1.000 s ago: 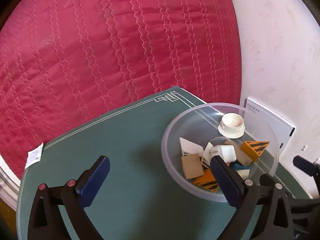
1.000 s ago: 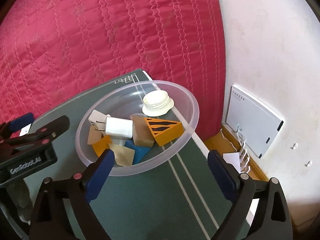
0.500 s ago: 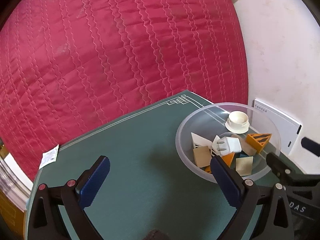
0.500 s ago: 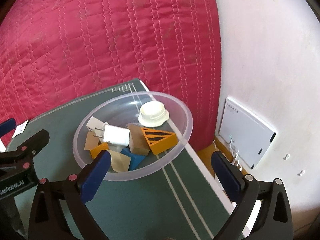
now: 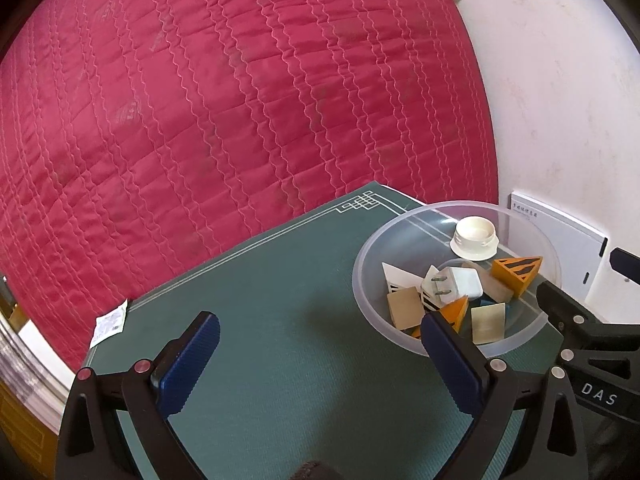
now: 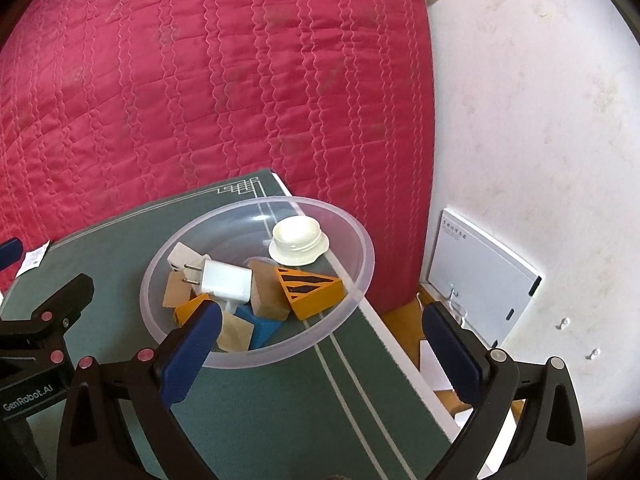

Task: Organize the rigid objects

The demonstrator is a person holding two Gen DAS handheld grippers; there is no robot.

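A clear plastic bowl (image 5: 368, 240) (image 6: 360, 240) stands on the green mat (image 5: 280, 300) (image 6: 260, 400) near its far right corner. It holds a white charger plug (image 5: 456, 284) (image 6: 224, 280), a white cap (image 5: 474, 238) (image 6: 298, 240), an orange striped wedge (image 5: 518, 274) (image 6: 312, 290), wooden blocks (image 5: 404, 307) (image 6: 266, 294), a blue block (image 6: 260, 326) and more pieces. My left gripper (image 5: 320, 338) is open and empty over the mat, left of the bowl. My right gripper (image 6: 320, 326) is open and empty, near the bowl's near rim.
A red quilted bed (image 5: 220, 100) (image 6: 200, 80) lies beyond the mat. A white wall (image 6: 540, 100) is on the right, with a white panel box (image 5: 560, 240) (image 6: 484, 268) against it. A small paper tag (image 5: 110, 320) lies at the mat's left edge.
Both grippers have pulled back and up from the bowl, which now appears smaller and farther away. The bowl and its contents have not moved.
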